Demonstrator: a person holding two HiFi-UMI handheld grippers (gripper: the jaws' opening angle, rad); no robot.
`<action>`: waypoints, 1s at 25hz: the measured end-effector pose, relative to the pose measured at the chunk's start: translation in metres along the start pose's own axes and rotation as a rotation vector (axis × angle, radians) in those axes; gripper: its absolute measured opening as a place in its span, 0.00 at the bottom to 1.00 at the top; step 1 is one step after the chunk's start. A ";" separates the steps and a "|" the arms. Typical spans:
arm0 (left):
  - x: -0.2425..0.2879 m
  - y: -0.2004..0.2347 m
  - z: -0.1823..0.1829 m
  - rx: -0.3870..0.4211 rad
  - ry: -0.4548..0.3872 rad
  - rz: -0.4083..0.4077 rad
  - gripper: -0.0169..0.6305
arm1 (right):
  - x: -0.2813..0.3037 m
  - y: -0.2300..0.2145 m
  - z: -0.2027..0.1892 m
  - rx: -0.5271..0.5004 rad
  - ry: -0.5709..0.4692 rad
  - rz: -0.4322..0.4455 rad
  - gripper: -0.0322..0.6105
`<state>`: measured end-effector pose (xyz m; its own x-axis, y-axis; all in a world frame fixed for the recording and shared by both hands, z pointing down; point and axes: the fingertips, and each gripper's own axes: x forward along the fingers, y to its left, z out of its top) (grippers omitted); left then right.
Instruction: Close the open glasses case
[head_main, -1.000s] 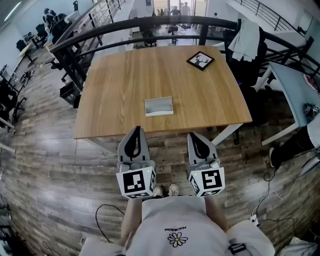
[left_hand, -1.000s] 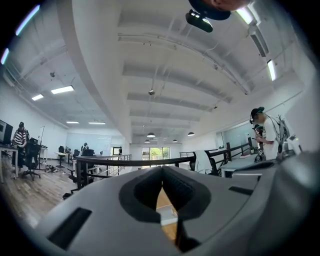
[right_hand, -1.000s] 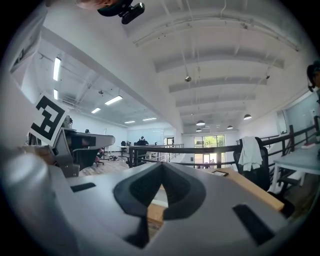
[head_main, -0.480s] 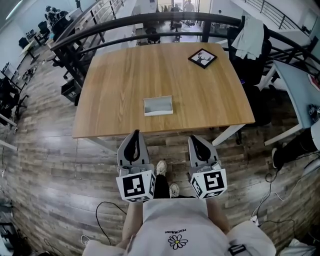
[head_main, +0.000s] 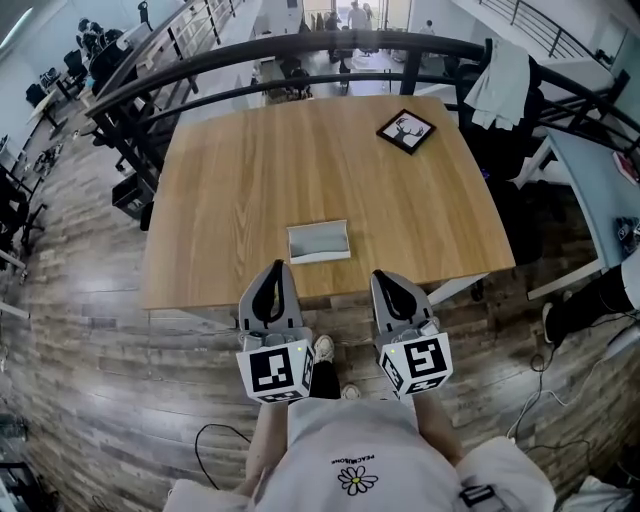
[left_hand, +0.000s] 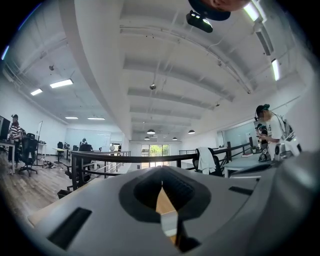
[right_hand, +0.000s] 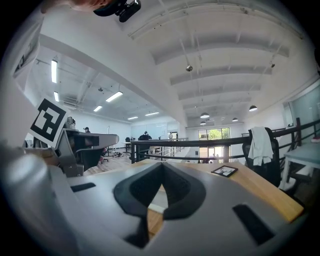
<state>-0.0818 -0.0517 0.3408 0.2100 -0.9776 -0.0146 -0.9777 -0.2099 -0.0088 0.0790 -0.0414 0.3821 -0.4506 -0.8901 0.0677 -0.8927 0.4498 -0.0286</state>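
Note:
The open glasses case (head_main: 318, 242), a pale grey shallow box, lies on the wooden table (head_main: 230, 180) near its front edge. My left gripper (head_main: 271, 266) is shut and empty, its tip just over the table's edge, a little left of and short of the case. My right gripper (head_main: 381, 276) is also shut and empty, right of and short of the case. In the left gripper view the shut jaws of the left gripper (left_hand: 162, 171) fill the lower half, and the case (left_hand: 169, 223) shows through their gap. In the right gripper view, the right gripper (right_hand: 162, 168) shows a pale strip of the case (right_hand: 158, 198).
A framed deer picture (head_main: 405, 130) lies at the table's far right corner. A black railing (head_main: 300, 50) curves behind the table. A chair with a white garment (head_main: 503, 78) and another desk (head_main: 590, 170) stand at the right. My feet (head_main: 323, 348) are on the wood floor.
Both grippers have moved forward together toward the table, and their tips now reach its near edge. The case appears closer. Both stay shut.

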 end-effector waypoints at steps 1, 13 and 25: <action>0.010 0.006 0.001 -0.001 -0.004 -0.002 0.05 | 0.011 -0.002 0.002 -0.001 -0.001 -0.001 0.06; 0.113 0.063 0.011 -0.018 -0.029 -0.053 0.05 | 0.121 -0.023 0.037 -0.050 -0.035 -0.061 0.06; 0.153 0.085 -0.017 -0.050 0.044 -0.069 0.05 | 0.169 -0.025 0.029 -0.035 0.007 -0.072 0.06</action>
<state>-0.1333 -0.2198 0.3547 0.2779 -0.9602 0.0282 -0.9601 -0.2766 0.0413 0.0247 -0.2054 0.3657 -0.3854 -0.9197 0.0752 -0.9219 0.3873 0.0115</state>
